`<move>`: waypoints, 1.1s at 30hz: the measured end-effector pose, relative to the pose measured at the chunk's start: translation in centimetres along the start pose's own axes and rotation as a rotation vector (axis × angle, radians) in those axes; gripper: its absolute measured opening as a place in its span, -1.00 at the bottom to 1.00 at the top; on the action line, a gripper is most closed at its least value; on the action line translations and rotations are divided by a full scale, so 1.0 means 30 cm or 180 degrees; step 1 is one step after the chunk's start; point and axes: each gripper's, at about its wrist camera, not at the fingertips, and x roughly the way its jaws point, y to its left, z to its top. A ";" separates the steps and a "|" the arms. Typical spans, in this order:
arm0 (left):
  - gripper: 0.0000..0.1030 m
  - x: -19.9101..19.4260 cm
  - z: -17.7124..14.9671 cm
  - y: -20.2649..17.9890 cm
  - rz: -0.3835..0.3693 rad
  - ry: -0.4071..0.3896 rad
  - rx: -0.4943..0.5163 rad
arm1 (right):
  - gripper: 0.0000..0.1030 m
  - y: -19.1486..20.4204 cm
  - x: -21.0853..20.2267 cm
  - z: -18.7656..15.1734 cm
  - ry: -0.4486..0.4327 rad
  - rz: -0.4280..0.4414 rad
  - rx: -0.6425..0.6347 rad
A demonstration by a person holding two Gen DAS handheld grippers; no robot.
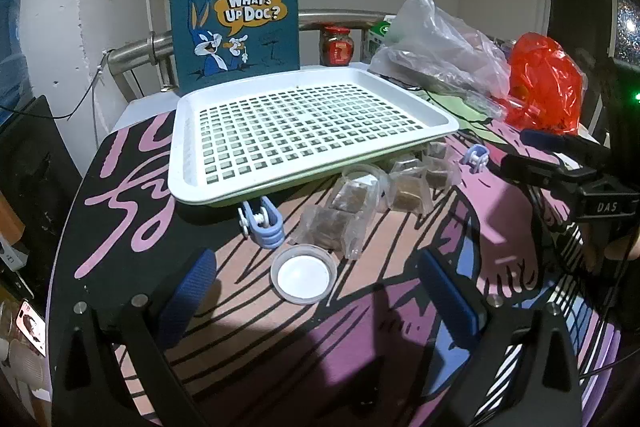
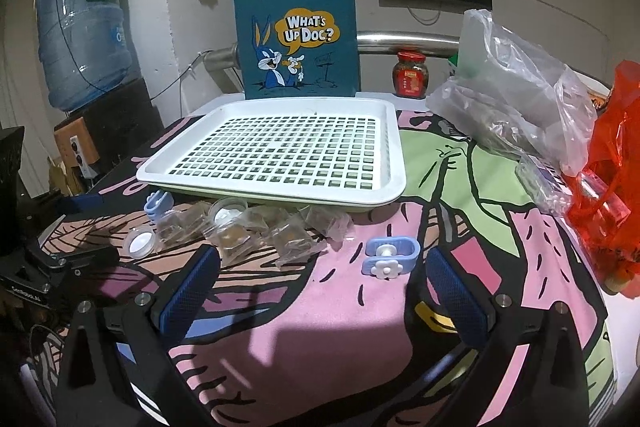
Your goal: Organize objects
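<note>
1. Your left claw (image 1: 316, 291) is spread around the small lid (image 1: 303, 279); closing off-centre could flick it.
2. Packets (image 2: 260, 231) crowd the worktop before the empty tray (image 2: 394, 163).
3. Your right claw (image 2: 320, 287) is spread, empty; the clip (image 2: 390, 255) could skid.

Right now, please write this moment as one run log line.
left gripper: open, over round lid | right gripper: open, near blue clip | tray: empty | packets: on table
</note>
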 end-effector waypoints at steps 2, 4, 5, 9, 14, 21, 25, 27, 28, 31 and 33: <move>0.99 0.001 0.000 -0.003 0.0002 0.0004 -0.0001 | 1.00 0.002 -0.002 -0.001 -0.0010 -0.0008 -0.0013; 0.99 0.002 0.000 -0.003 0.0011 0.0008 -0.0002 | 1.00 0.005 -0.003 0.000 -0.0018 -0.0014 -0.0020; 0.99 0.001 0.000 -0.002 0.0018 0.0005 -0.0004 | 1.00 0.005 -0.003 0.000 -0.0020 -0.0016 -0.0022; 0.99 -0.001 -0.001 -0.001 0.0019 -0.0001 -0.0005 | 1.00 0.003 -0.002 -0.001 -0.0004 -0.0021 -0.0017; 0.99 -0.001 -0.001 -0.002 0.0019 -0.0001 -0.0007 | 1.00 0.001 -0.002 -0.001 -0.0002 -0.0036 -0.0005; 0.99 0.000 -0.001 -0.001 0.0013 0.0012 -0.0010 | 1.00 0.001 -0.002 -0.001 0.0002 -0.0034 -0.0004; 0.99 0.004 -0.001 0.004 -0.0001 0.0034 -0.0024 | 1.00 -0.002 0.003 -0.002 0.0029 -0.0038 0.0008; 0.99 0.009 0.000 0.008 -0.0020 0.0058 -0.0038 | 1.00 -0.006 0.008 -0.002 0.0052 -0.0035 0.0023; 0.99 0.013 0.000 0.011 -0.0031 0.0076 -0.0053 | 1.00 -0.007 0.011 -0.002 0.0066 -0.0036 0.0032; 0.99 0.020 0.001 0.018 -0.0048 0.0111 -0.0085 | 1.00 -0.010 0.021 -0.002 0.0113 -0.0024 0.0060; 0.99 0.027 0.002 0.020 -0.0056 0.0141 -0.0094 | 1.00 -0.011 0.024 -0.003 0.0135 -0.0017 0.0077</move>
